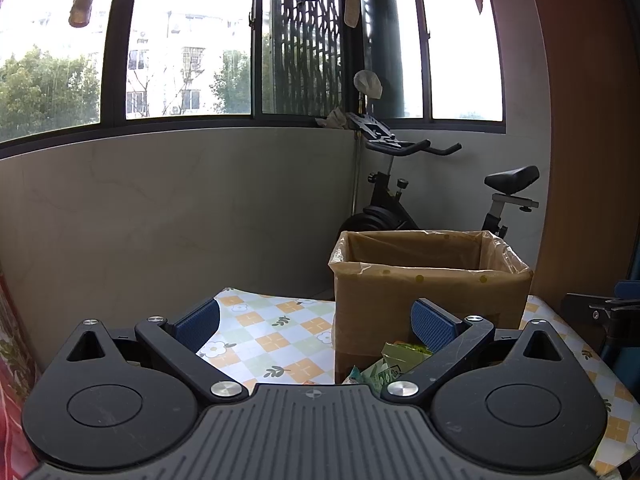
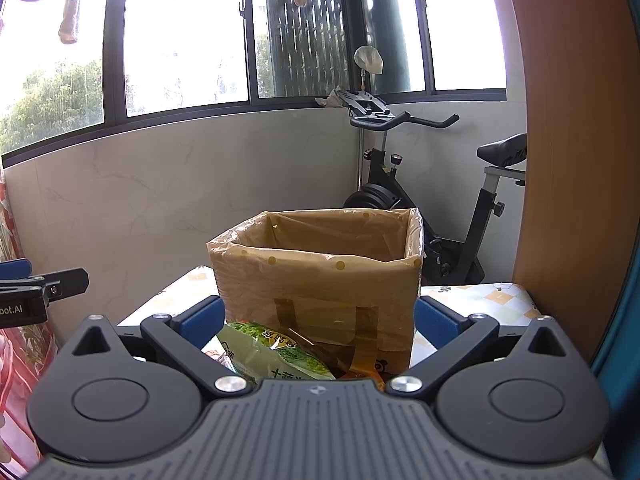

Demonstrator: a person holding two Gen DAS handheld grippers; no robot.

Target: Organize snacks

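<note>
Snacks: a green packet (image 2: 276,354) printed with a leafy picture and dark characters lies on the surface (image 2: 500,300), touching or just short of the front wall of the box (image 2: 320,280). More wrappers lie beside it, orange and dark, too hidden by the claw body to identify. In the left wrist view the same heap shows as a green packet (image 1: 404,354) and a pale green wrapper (image 1: 374,376) at the foot of the box (image 1: 400,284).

Box: brown cardboard, open at the top, lined with a clear yellow-dotted plastic bag folded over the rim. Brown tape strips run down its front. It stands upright on the surface, which carries a checked cloth (image 1: 276,336) with flowers and leaves. Its contents cannot be seen.

Right claw (image 2: 318,318): spread wide, blue pads either side of the box, holding nothing. The green packet lies below and between the fingers; contact cannot be told.

Left claw (image 1: 316,320): spread wide, empty, its right pad in front of the box. It appears at the left edge of the right wrist view (image 2: 44,282).

Surroundings: an exercise bike (image 2: 424,200) stands behind the box, below the windows (image 1: 188,40).
</note>
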